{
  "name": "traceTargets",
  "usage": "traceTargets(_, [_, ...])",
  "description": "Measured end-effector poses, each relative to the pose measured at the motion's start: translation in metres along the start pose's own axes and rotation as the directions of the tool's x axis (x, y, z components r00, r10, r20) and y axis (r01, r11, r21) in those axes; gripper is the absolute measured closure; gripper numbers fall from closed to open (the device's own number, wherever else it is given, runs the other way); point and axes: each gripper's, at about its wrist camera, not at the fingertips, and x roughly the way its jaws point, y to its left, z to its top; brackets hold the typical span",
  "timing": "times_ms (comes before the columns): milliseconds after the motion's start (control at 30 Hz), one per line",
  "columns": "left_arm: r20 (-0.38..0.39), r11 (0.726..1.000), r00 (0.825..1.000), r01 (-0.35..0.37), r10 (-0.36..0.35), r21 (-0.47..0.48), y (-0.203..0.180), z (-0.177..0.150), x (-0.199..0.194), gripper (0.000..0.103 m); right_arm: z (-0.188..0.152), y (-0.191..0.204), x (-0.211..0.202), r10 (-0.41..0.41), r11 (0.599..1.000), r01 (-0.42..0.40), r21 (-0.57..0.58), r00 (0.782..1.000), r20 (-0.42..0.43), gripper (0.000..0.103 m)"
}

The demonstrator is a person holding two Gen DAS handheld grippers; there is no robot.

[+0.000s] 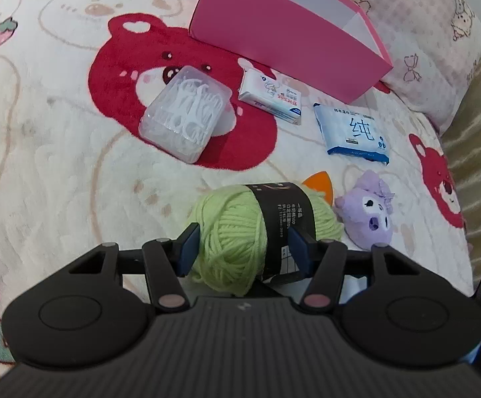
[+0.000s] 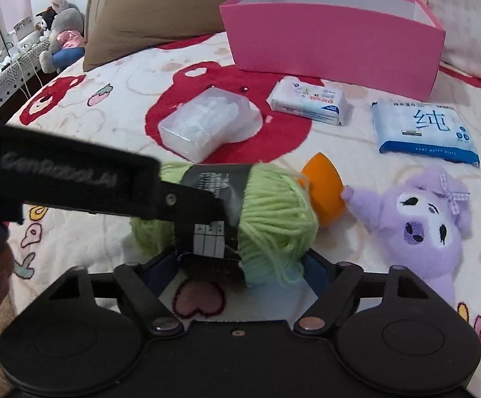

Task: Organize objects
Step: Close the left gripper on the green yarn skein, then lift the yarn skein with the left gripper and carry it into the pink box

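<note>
A: Going left to right across the bed (image 1: pixel 57 126), we see the clear plastic box of floss picks (image 1: pixel 185 114), the small white tissue pack (image 1: pixel 270 96), the blue wet-wipe pack (image 1: pixel 353 132), then the purple plush toy (image 1: pixel 368 212). The open pink box (image 1: pixel 273 33) stands behind them, near the pillows.

B: And the green yarn ball (image 1: pixel 237 232) lies nearest us, an orange makeup sponge (image 2: pixel 323 192) touching its far end.

A: Our left gripper (image 1: pixel 243 248) has its jaws pressed onto the yarn, one on bare wool, one on the black paper band (image 1: pixel 283 212).

B: Our right gripper (image 2: pixel 240 272) sits just below the same ball, jaws wide. The yarn reaches down between them, but we see no pad pressing on it.

A: We judge the yarn light and very soft. It will squash under the jaws, and loose strands may snag or pull free.

B: So the middle, at the band, looks the firmest hold. The glossy paper may be slippery, though, and could slide along the wool.
</note>
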Motion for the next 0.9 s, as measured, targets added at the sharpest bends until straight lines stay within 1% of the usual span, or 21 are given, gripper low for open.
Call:
traceTargets(67, [-0.006, 1.000, 1.000, 0.010, -0.010, -0.017, 0.002, 0.000, 0.001, 0.047, -0.003, -0.005, -0.001, -0.010, 1.000, 0.009, 0.007, 1.000, 0.018, 0.016])
traceTargets(133, [-0.014, 1.000, 1.000, 0.013, -0.014, -0.025, 0.002, 0.001, 0.002, 0.048, -0.007, -0.009, -0.004, 0.002, 1.000, -0.003, 0.029, 1.000, 0.027, 0.015])
traceTargets(200, [-0.012, 1.000, 1.000, 0.007, -0.008, -0.019, 0.002, 0.002, 0.002, 0.048, -0.006, -0.009, -0.005, 0.005, 1.000, -0.006, 0.023, 0.999, 0.037, 0.015])
traceTargets(267, [-0.017, 1.000, 1.000, 0.007, -0.007, -0.020, 0.001, 0.005, 0.002, 0.049, -0.005, -0.010, -0.006, 0.029, 0.999, -0.031, 0.020, 0.998, 0.057, 0.019])
traceTargets(333, [-0.016, 1.000, 1.000, 0.002, -0.002, -0.015, 0.000, 0.006, 0.001, 0.050, -0.002, -0.010, -0.004, 0.055, 0.998, -0.056, 0.020, 0.997, 0.060, 0.022])
traceTargets(400, [-0.023, 1.000, 1.000, 0.002, -0.003, -0.021, -0.002, 0.007, 0.001, 0.051, 0.000, -0.007, -0.001, 0.062, 0.998, -0.061, -0.007, 0.996, 0.060, 0.023])
traceTargets(500, [-0.034, 1.000, 0.999, 0.004, -0.005, -0.029, -0.005, 0.010, -0.001, 0.051, 0.004, 0.000, -0.005, 0.058, 0.997, -0.055, -0.047, 0.996, 0.068, 0.030])
traceTargets(600, [-0.057, 0.999, 0.998, -0.032, 0.033, 0.010, -0.016, 0.011, -0.001, 0.051, 0.005, 0.002, -0.007, 0.063, 0.997, -0.060, -0.056, 0.996, 0.056, 0.033])
traceTargets(733, [-0.054, 0.998, 0.997, -0.054, 0.057, 0.044, -0.027, 0.011, -0.003, 0.051, 0.007, 0.000, -0.007, 0.081, 0.996, -0.079, -0.049, 0.996, 0.045, 0.035])
traceTargets(800, [-0.044, 0.998, 0.998, -0.053, 0.055, 0.045, -0.030, 0.012, -0.007, 0.050, 0.011, -0.004, -0.009, 0.102, 0.994, -0.101, -0.034, 0.994, 0.038, 0.036])
traceTargets(867, [-0.018, 0.998, 0.998, -0.054, 0.054, 0.043, -0.032, 0.014, -0.015, 0.049, 0.013, -0.010, -0.014, 0.160, 0.987, -0.161, 0.000, 0.986, 0.049, 0.036])
traceTargets(900, [-0.009, 0.998, 0.999, -0.042, 0.043, 0.040, -0.033, 0.015, -0.019, 0.049, 0.015, -0.014, -0.016, 0.190, 0.981, -0.191, 0.021, 0.981, 0.051, 0.036])
